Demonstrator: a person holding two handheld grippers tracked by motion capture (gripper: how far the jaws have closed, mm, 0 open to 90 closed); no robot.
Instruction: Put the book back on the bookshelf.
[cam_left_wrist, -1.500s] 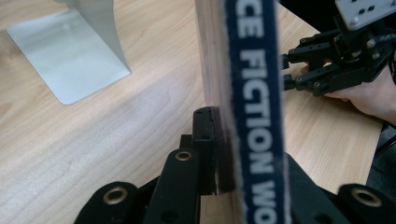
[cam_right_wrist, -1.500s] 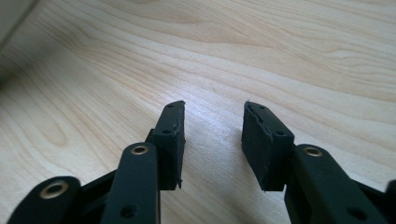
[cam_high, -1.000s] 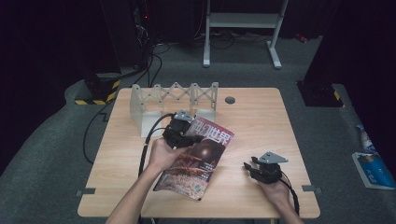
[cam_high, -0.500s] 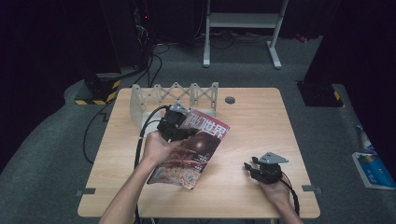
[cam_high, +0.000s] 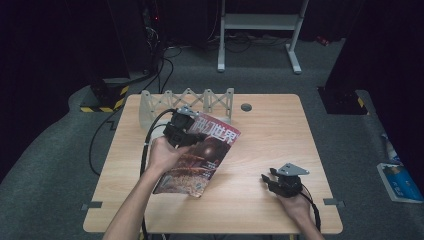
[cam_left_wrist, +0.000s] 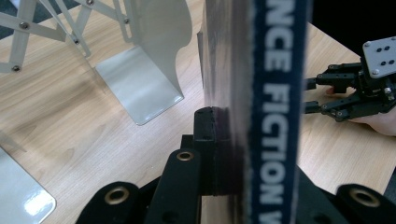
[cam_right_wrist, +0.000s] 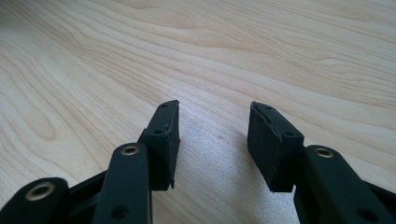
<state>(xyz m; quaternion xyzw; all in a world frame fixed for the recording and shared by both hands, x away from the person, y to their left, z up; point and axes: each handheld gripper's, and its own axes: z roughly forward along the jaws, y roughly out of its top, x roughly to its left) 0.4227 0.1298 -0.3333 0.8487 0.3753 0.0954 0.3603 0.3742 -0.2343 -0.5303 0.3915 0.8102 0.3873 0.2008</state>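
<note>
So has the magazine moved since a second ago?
Yes. The magazine, clamped in the left gripper, has shifted toward the accordion rack at the table's far edge; its top edge now sits nearer the rack than before.

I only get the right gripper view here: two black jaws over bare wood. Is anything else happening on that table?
Observer: Yes. The left gripper is shut on a magazine, raising its far end off the table.
Operator: Where on the magazine does it grip?
Observer: At the spine; the left gripper view shows the pads clamped on it below white lettering on a blue strip.
Operator: Anything beyond the magazine?
Observer: A pale folding rack with crossed struts and flat plates stands at the table's far edge.
Operator: And my gripper?
Observer: The right gripper rests near the front right of the table, open, holding nothing.
</note>
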